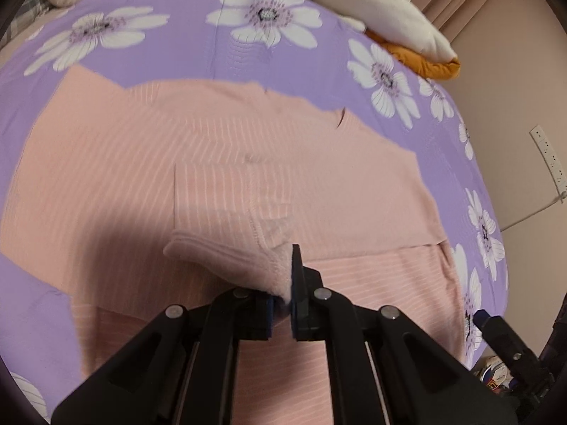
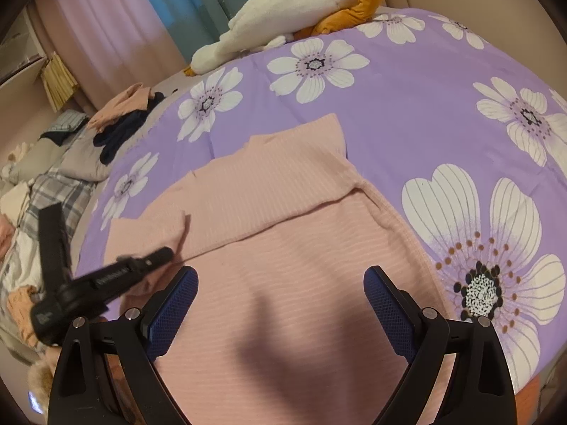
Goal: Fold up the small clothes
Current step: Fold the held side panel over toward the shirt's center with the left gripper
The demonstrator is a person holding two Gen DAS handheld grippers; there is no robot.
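While left tongs (image 1: 283,295) pinch it, pink garment (image 2: 283,219) underlies gaping right tongs (image 2: 281,290).

A bed fills most of both views, spread with a purple bedcover (image 2: 407,106) printed with large white daisy-like flowers, and a cream and mustard plush blanket (image 2: 294,10) lies bunched at its far edge. Behind the bed hang curtains (image 2: 141,24) in pale pink and blue-green, lit softly from behind, while a plain beige wall (image 1: 503,81) on the other side carries a white power strip (image 1: 551,157) with a cord trailing down. Beside the bed, a heap of loose clothes (image 2: 120,120) rests on grey plaid bedding (image 2: 56,191).
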